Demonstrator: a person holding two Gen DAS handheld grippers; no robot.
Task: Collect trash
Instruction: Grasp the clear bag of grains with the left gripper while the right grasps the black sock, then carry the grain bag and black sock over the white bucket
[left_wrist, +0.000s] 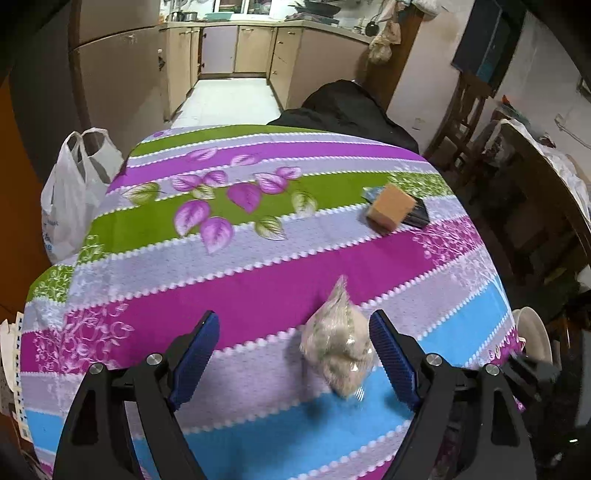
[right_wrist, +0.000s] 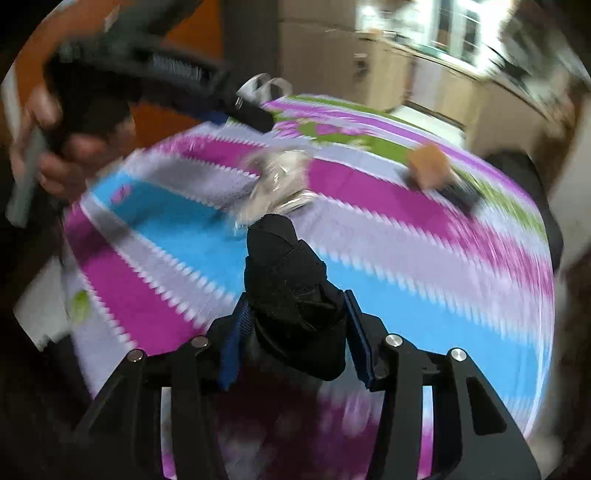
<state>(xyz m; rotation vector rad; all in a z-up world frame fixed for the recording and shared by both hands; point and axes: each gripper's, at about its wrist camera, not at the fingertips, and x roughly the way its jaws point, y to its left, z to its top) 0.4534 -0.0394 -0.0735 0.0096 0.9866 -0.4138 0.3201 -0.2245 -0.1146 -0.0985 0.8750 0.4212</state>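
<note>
Item: clear packet (left_wrist: 341, 347) lying on the tablecloth (left_wrist: 258, 266) between your wide-open left gripper (left_wrist: 295, 354), not yet gripped, sponge (left_wrist: 391, 206) near the far edge untouched, your right gripper (right_wrist: 291, 332) closed on a black bag (right_wrist: 291, 295), white bag (left_wrist: 74, 192) beside the table, so collection has barely begun.

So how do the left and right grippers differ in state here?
The left gripper stands wide open, its pads clear of the clear plastic bag of pale scraps; the right gripper is narrower, closed on a bunched black cloth. Both have blue ribbed pads over the striped floral tablecloth.
</note>
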